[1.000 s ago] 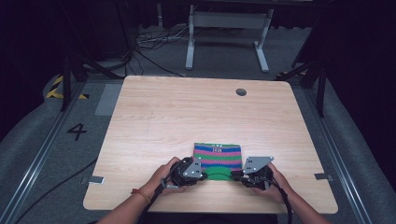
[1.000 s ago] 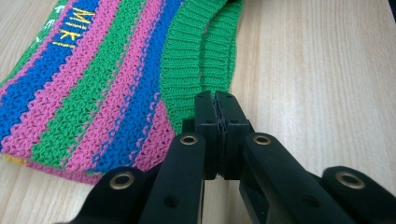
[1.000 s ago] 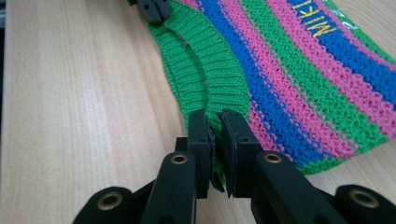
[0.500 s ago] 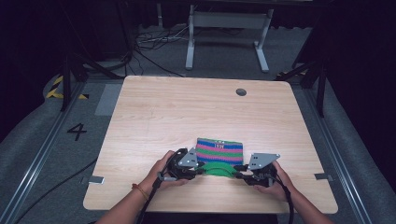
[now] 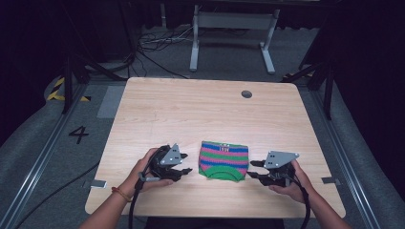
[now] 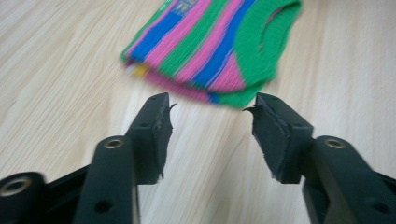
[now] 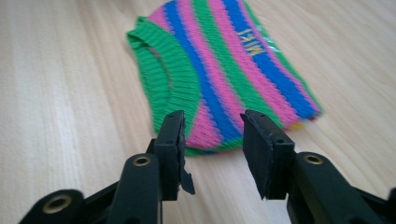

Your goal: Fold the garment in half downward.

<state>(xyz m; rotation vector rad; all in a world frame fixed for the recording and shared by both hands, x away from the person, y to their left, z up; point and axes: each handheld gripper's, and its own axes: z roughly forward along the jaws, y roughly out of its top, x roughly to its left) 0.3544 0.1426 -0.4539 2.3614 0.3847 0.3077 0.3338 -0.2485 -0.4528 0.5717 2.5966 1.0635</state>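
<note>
A wooden table with a round hole near its far edge stands on grey floor marked "4", with a white metal frame and cables beyond.

The right gripper hovers with jaws apart, just short of the striped knit garment's near corner

Both grippers, left gripper and right gripper, now sit apart from the striped knit garment, jaws spread, no longer touching it.
</note>
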